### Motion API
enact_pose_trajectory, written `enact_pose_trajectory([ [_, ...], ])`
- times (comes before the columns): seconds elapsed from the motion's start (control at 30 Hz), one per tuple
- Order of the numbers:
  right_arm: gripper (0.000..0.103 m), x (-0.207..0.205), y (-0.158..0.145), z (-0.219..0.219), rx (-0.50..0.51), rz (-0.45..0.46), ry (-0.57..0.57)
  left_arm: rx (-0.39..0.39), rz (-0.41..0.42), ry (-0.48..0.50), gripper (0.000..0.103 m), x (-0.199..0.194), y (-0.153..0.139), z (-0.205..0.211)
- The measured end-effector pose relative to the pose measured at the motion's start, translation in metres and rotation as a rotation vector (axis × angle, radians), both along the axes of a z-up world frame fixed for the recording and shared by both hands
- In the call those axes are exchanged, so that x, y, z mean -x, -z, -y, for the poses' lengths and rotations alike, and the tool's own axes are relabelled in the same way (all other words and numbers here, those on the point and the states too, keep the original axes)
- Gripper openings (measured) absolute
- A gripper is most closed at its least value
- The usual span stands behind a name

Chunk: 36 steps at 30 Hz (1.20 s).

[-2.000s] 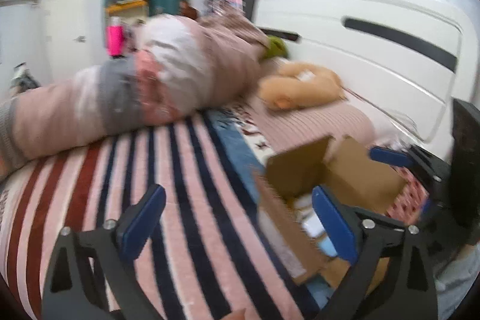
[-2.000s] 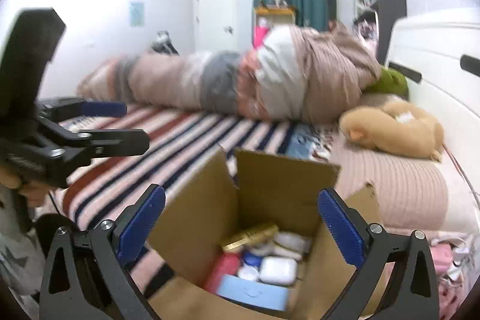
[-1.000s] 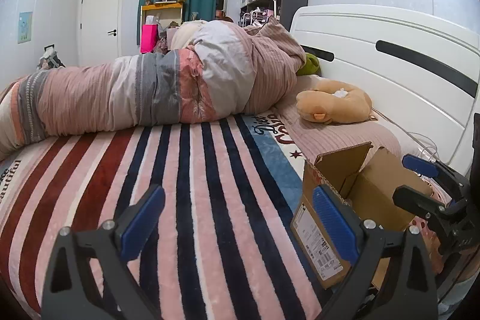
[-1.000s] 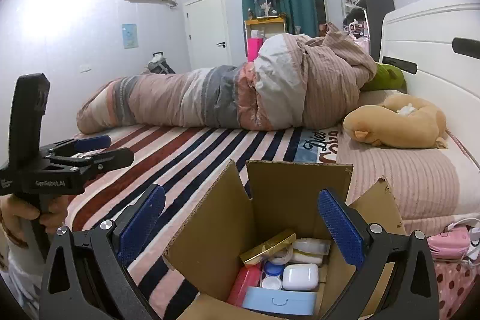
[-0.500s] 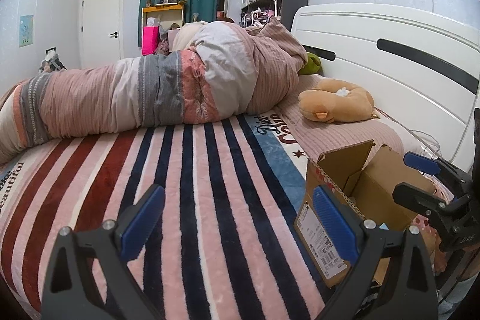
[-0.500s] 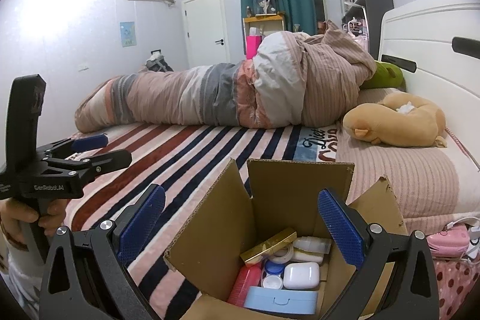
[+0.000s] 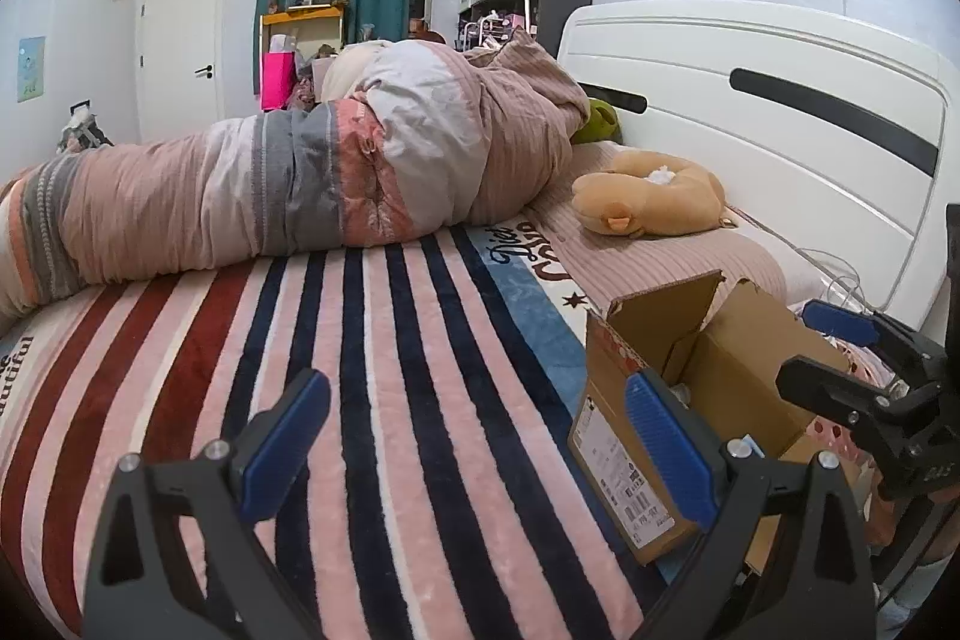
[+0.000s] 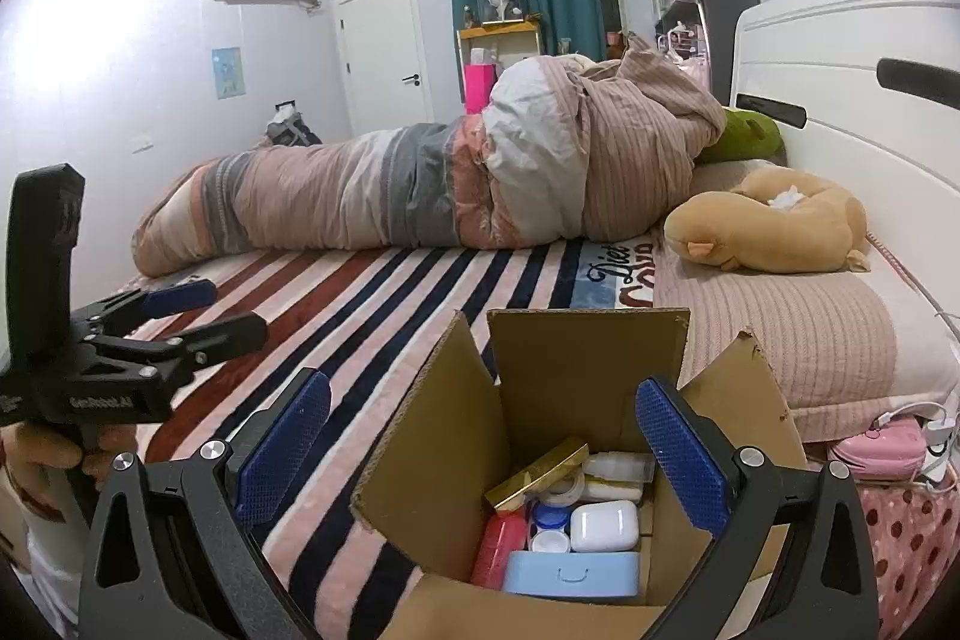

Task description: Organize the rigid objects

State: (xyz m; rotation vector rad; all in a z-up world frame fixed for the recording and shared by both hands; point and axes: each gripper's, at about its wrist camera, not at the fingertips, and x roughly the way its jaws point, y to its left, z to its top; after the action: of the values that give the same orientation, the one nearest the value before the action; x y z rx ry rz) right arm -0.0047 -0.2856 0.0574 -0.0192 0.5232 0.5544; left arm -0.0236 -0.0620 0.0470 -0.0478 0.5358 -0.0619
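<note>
An open cardboard box [image 8: 576, 370] stands on the striped bed blanket [image 8: 372, 304]; it also shows in the left wrist view [image 7: 624, 436]. Inside lie a light blue case [image 8: 570, 573], a white earbud case [image 8: 603, 526], a red bottle [image 8: 501, 541], a gold bar-shaped box [image 8: 537, 472] and small white jars. My right gripper [image 8: 480, 454] is open and empty, just above the box's near side. My left gripper [image 7: 477, 442] is open and empty over the blanket, left of the box. Each gripper shows in the other's view, the left [image 8: 180, 316] and the right [image 7: 840, 346].
A rolled pink and grey duvet [image 7: 300, 184] lies across the far side of the bed. A tan plush toy [image 7: 648, 196] rests on the pink pillow [image 8: 780, 334] by the white headboard [image 7: 780, 130]. A pink item and white cables [image 8: 882, 445] lie right of the box.
Two seconds ago both views were blurred and swinging; they have since settled. Over the last second both grippers stay nearly still, open, with the box where it was.
</note>
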Motion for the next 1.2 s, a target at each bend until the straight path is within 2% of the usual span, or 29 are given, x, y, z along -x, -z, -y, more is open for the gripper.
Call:
enact_pose_trajectory([
  [0.4,0.102,-0.006,-0.001,-0.006,0.026,-0.008,0.007,-0.007,-0.006,0.01,0.098,-0.001,0.004,0.006],
  [1.2,0.102,-0.009,0.007,-0.015,0.05,-0.02,0.0,0.017,0.014,-0.017,0.098,0.011,0.004,-0.011],
])
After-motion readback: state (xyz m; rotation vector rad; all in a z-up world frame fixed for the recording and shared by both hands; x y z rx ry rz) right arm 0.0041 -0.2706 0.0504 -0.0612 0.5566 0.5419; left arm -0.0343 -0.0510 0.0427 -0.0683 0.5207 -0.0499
